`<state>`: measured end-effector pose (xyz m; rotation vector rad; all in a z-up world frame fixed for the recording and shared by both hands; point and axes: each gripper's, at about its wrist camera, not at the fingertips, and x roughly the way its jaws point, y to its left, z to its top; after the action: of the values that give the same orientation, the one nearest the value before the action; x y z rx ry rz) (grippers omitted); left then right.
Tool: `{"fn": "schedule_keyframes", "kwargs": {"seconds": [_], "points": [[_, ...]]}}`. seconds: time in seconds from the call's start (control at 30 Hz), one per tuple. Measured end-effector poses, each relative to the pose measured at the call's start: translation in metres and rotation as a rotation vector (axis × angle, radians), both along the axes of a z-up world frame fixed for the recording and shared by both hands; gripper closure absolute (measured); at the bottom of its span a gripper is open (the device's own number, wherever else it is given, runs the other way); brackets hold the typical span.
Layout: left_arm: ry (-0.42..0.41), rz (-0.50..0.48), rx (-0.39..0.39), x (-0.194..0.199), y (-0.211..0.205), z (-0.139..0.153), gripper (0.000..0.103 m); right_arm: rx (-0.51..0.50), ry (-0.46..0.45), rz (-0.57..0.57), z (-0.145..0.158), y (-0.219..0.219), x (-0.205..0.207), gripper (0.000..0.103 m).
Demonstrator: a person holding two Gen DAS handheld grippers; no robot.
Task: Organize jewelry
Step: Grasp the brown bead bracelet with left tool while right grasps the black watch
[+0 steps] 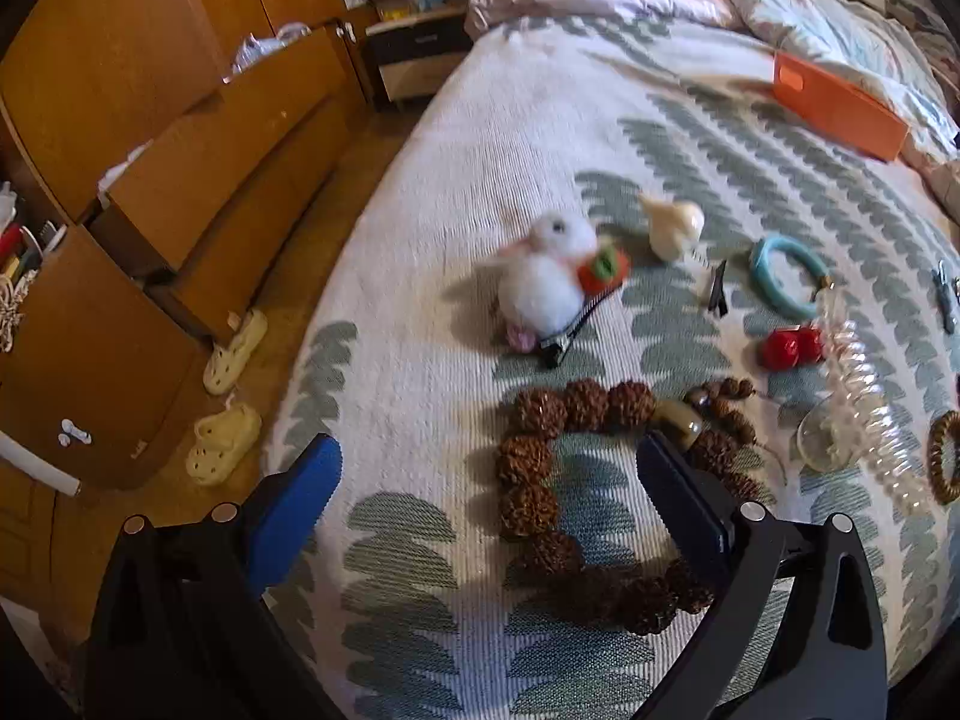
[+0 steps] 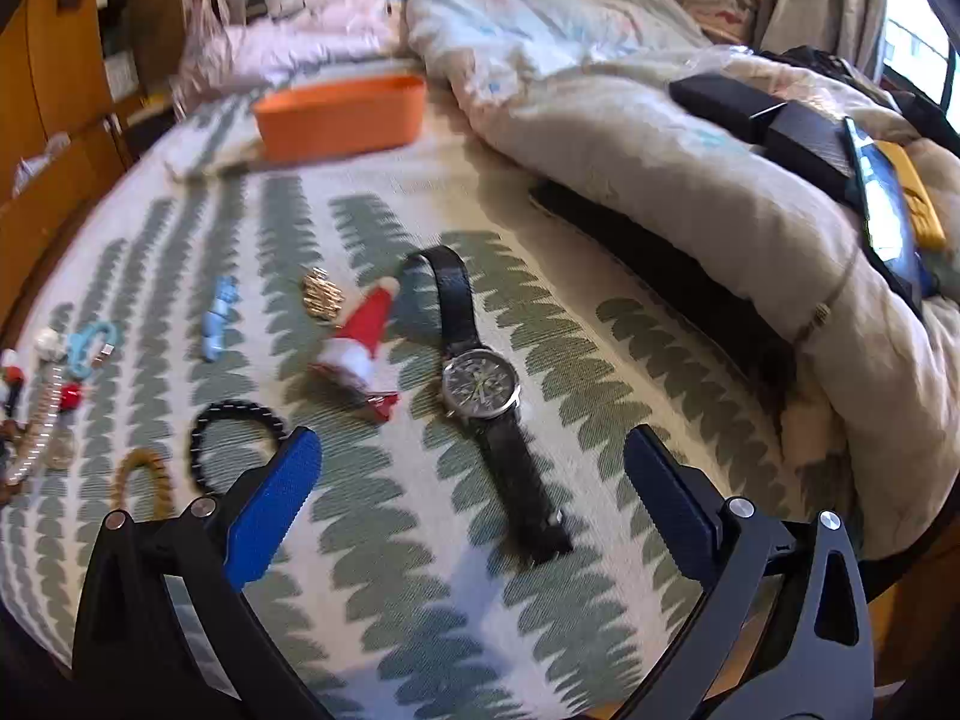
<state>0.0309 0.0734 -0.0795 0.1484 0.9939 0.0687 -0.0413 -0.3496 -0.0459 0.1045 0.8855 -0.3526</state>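
Note:
Jewelry lies spread on the leaf-patterned bedspread (image 1: 456,192). In the left wrist view a brown seed-bead bracelet (image 1: 528,474) lies between the fingers of my open, empty left gripper (image 1: 489,471). Beyond it are a white bunny hair clip (image 1: 543,282), a cream clip (image 1: 672,228), a teal bangle (image 1: 780,276), a red piece (image 1: 792,348) and a clear spiral tie (image 1: 864,414). In the right wrist view my open, empty right gripper (image 2: 474,462) hovers over a black-strapped watch (image 2: 480,387). A Santa hat clip (image 2: 360,342), a gold piece (image 2: 323,295), a black bead bracelet (image 2: 237,438) and a blue clip (image 2: 219,315) lie left of it.
An orange box (image 2: 339,108) stands open at the far side of the bed, also in the left wrist view (image 1: 840,114). A bunched duvet (image 2: 690,180) with dark devices on it fills the right. Wooden drawers (image 1: 180,192) and slippers (image 1: 228,396) are left of the bed.

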Motion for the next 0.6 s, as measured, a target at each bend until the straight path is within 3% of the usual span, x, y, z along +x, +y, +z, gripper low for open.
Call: {"fn": "schedule_keyframes", "kwargs": {"seconds": [0.17,0.27,0.6], "points": [[0.03,-0.02,-0.011,0.002,-0.003,-0.008,0.006,0.061,0.052,0.02,-0.017,-0.018,0.012,0.017],[0.036,-0.023,-0.022,0.005,-0.006,-0.008,0.006,0.02,0.085,0.044,-0.022,-0.024,0.019,0.023],[0.069,-0.014,-0.021,0.011,-0.012,-0.017,0.006,0.04,0.133,0.089,-0.035,-0.036,0.035,0.024]]}}
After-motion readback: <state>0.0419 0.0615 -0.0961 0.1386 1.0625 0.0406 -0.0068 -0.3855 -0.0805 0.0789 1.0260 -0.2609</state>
